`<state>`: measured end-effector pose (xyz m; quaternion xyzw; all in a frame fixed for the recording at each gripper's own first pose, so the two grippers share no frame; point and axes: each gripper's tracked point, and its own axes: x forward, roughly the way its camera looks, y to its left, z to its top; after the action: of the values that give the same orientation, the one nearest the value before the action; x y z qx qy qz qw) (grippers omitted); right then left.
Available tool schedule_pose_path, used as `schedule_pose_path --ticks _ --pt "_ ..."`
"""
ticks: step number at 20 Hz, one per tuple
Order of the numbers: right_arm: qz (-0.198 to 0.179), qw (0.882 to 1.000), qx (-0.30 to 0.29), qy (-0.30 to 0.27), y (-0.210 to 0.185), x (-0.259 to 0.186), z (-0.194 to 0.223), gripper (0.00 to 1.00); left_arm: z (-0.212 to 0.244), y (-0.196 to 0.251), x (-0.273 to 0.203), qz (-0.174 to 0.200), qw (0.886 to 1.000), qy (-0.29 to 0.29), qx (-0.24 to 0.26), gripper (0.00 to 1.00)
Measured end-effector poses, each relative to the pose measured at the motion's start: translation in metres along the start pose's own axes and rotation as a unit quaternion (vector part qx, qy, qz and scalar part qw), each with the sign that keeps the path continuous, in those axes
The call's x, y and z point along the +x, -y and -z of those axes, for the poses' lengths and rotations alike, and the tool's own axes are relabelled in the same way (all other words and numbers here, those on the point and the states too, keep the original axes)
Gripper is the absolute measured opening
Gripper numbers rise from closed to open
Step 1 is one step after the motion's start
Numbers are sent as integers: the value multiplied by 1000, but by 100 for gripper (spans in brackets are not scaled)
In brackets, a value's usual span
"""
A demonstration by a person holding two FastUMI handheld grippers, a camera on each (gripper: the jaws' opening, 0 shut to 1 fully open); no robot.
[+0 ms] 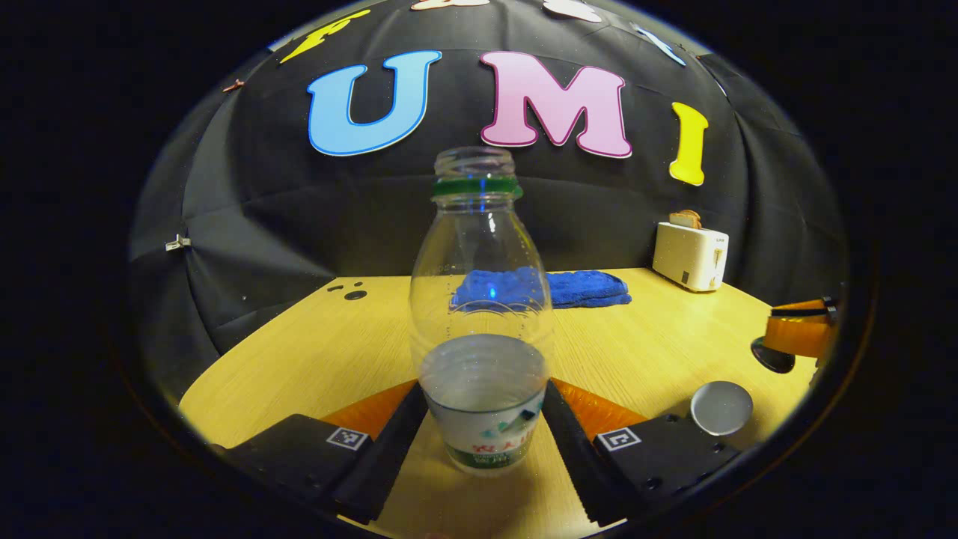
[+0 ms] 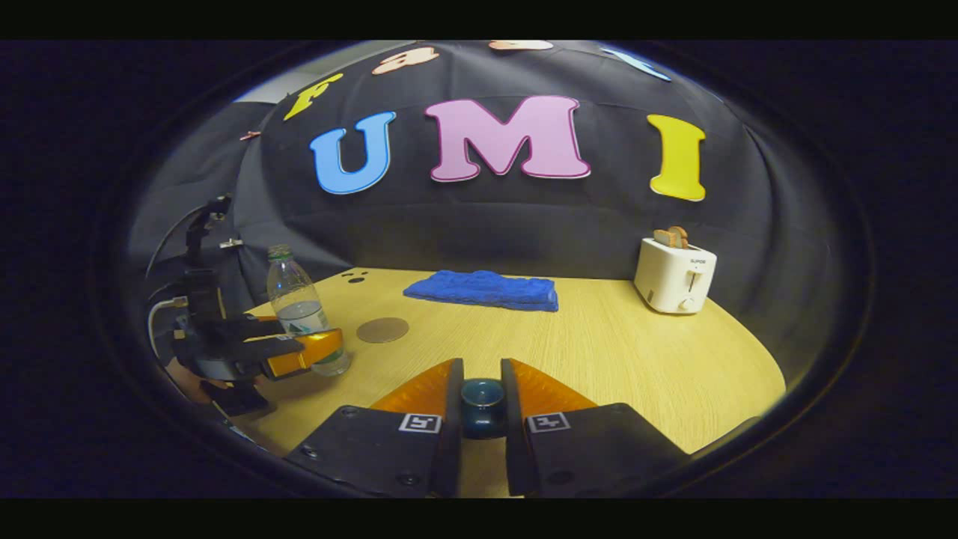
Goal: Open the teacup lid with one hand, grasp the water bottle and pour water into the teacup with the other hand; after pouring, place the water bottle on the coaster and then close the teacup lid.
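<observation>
Between the left claw's fingers stands the water bottle, gripped upright on the surface; the right claw pinches something small and dark (lid, probably). Next: lift, tilt carefully.

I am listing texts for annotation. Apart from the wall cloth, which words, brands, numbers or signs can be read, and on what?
Water bottle label: print too blurred to read.
Toaster: small mark on its front, too small to read.
Left tool and right tool: square coded tags, no words.
Teacup lid in the right tool: no writing seen.
Nothing can be quoted.
</observation>
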<state>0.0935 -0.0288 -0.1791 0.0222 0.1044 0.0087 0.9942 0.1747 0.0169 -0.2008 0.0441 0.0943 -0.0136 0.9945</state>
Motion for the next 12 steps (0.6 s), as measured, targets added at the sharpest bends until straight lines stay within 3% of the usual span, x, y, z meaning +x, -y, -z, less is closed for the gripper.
schedule_pose_path --ticks 5,7,11,12 --pt "10 1000 9 -20 9 -2 22 27 9 1 15 9 1000 -7 -11 93" --pt "15 1000 8 -19 14 -3 22 27 8 0 16 10 1000 -8 1 80" --pt "22 999 7 -24 27 -6 25 27 2 -7 10 -7 997 -15 72 74" --pt "24 999 9 -25 30 -8 26 22 -6 -9 8 -14 994 -8 106 68"
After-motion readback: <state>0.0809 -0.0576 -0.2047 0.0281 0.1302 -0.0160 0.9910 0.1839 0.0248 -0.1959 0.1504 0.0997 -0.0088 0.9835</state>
